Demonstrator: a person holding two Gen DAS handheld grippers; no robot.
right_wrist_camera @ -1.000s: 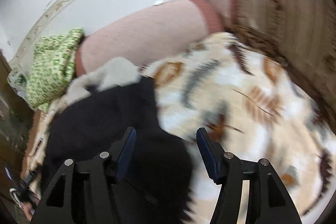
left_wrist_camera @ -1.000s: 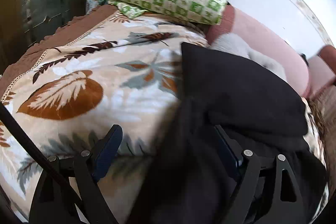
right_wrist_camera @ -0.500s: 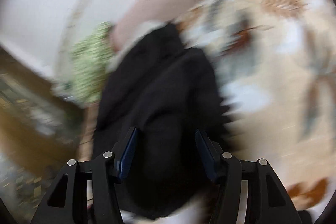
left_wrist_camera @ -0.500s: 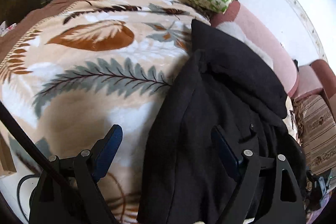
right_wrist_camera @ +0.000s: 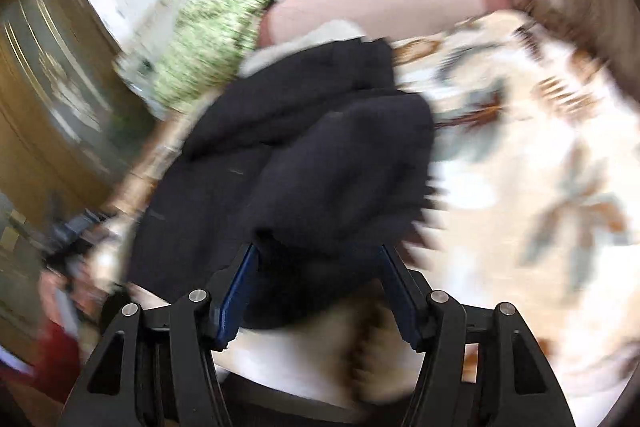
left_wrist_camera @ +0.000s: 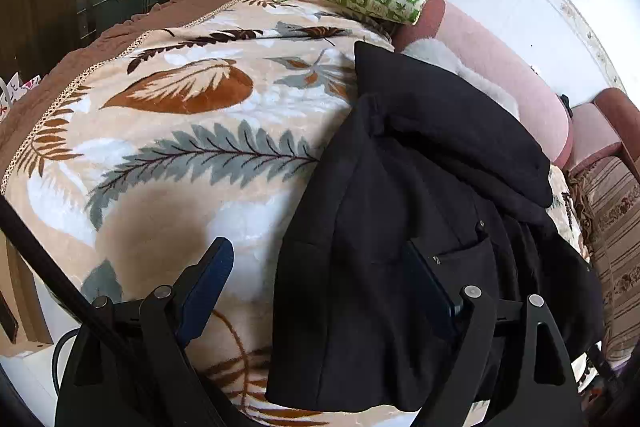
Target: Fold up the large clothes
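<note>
Across the leaf-print bed blanket (left_wrist_camera: 192,163) the black coat (left_wrist_camera: 400,227) runs lengthwise toward twelve o'clock, nearer the right gripper (right_wrist_camera: 316,291), both grippers' jaws released, left gripper (left_wrist_camera: 320,287) beside its edge.

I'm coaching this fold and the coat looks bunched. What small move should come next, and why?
Probably close the right gripper on the coat edge between its open fingers. The coat lies rumpled on the blanket, and the left gripper is open and holds nothing.
</note>
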